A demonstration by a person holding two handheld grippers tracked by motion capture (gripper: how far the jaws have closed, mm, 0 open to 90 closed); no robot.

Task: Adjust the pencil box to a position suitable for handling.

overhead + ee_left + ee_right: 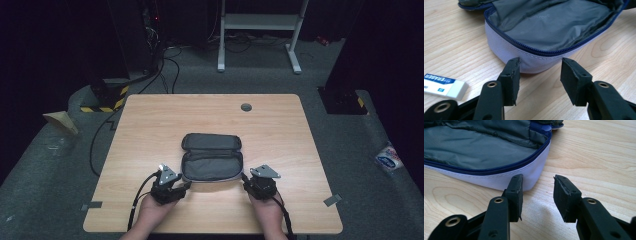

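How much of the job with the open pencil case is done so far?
Done: the pencil case lies unzipped and open, and looks empty inside. In hand: nothing. The left gripper and right gripper are open at its near corners. Left, probably: the eraser lies on the table, maybe waiting to go in.

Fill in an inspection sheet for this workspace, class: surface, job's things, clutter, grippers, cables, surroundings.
Surface: wooden table, with a round grommet.
Job's things: grey pencil case lying unzipped and open, nothing visible inside; white eraser on the table near the left gripper.
Clutter: nothing seen.
Grippers: left gripper and right gripper both open, fingers just short of the case's near edge.
Cables: one trails from each gripper; black cables on the floor.
Surroundings: grey carpet, white stand, hazard-striped box.
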